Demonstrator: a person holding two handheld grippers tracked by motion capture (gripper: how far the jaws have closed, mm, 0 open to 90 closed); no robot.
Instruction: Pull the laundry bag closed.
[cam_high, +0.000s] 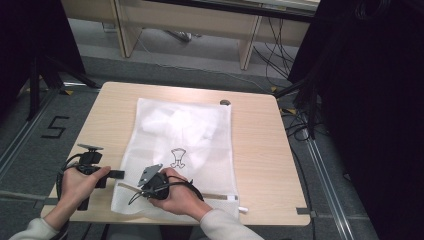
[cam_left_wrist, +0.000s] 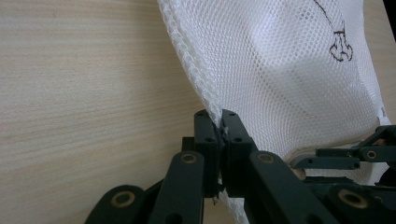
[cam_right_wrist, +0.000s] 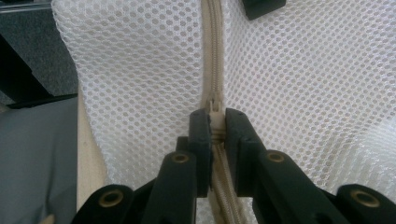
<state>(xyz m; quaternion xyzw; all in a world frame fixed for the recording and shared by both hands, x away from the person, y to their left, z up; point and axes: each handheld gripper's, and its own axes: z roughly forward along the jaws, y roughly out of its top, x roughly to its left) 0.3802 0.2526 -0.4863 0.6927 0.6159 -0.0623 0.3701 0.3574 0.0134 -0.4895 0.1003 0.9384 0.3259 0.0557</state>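
A white mesh laundry bag lies flat on the wooden table, with white cloth inside and a small black drawing on it. Its beige zipper runs along the near edge. My left gripper is shut on the bag's left seam; in the left gripper view the mesh edge is pinched between the jaws. My right gripper sits at the bag's near left corner. In the right gripper view it is shut on the zipper pull, with the zipper running straight ahead.
A small dark object rests by the bag's far right corner. Bare table runs down both sides of the bag. On the floor are a painted "5", tripod legs at left, and cables at right.
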